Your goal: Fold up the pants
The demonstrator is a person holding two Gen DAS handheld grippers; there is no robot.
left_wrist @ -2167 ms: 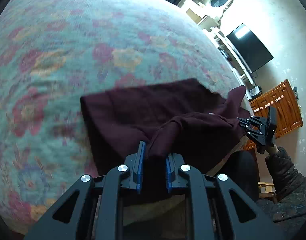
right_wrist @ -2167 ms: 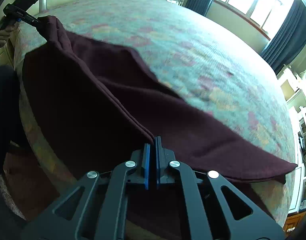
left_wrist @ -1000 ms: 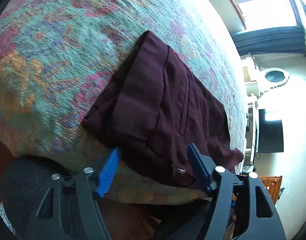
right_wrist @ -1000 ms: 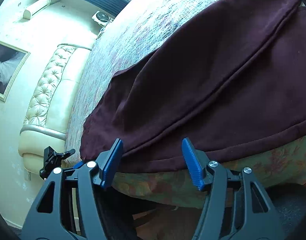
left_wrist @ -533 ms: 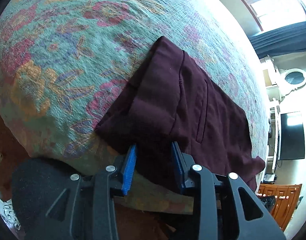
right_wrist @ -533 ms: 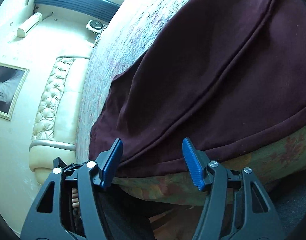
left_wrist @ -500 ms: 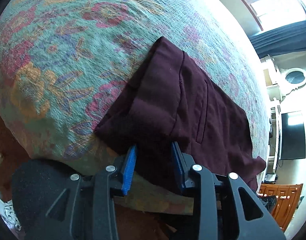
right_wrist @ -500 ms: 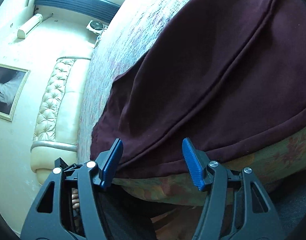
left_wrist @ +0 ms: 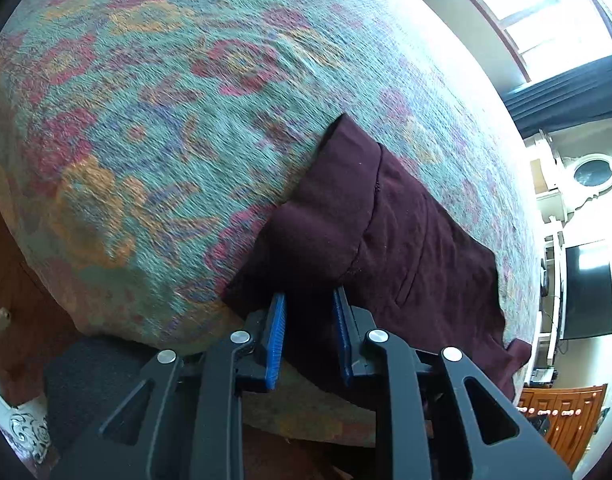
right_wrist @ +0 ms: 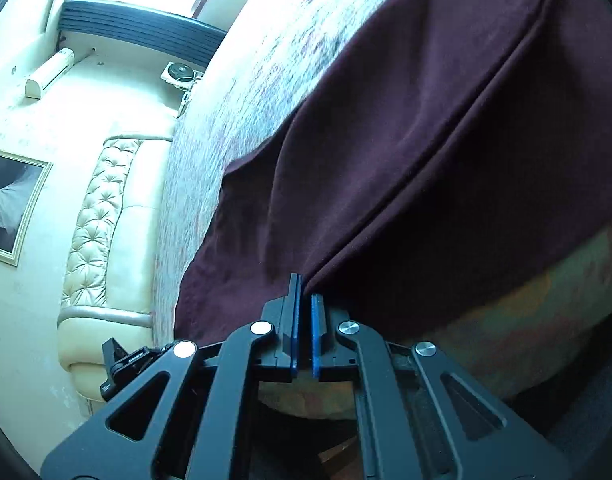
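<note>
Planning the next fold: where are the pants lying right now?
The pants lie on the floral bedspread at the bed's near edge, directly ahead of both grippers.

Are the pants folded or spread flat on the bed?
Folded: the pants lie doubled, two stacked edges running along the near side, on the bed.

Left tongs (left_wrist: 309, 322), right tongs (right_wrist: 304, 312): black angular frames, blue ribbed pads, round silver screws.

Daylight from the window (left_wrist: 546, 20) blows out nearby areas; fisheye edges curve, slightly blurred.
</note>
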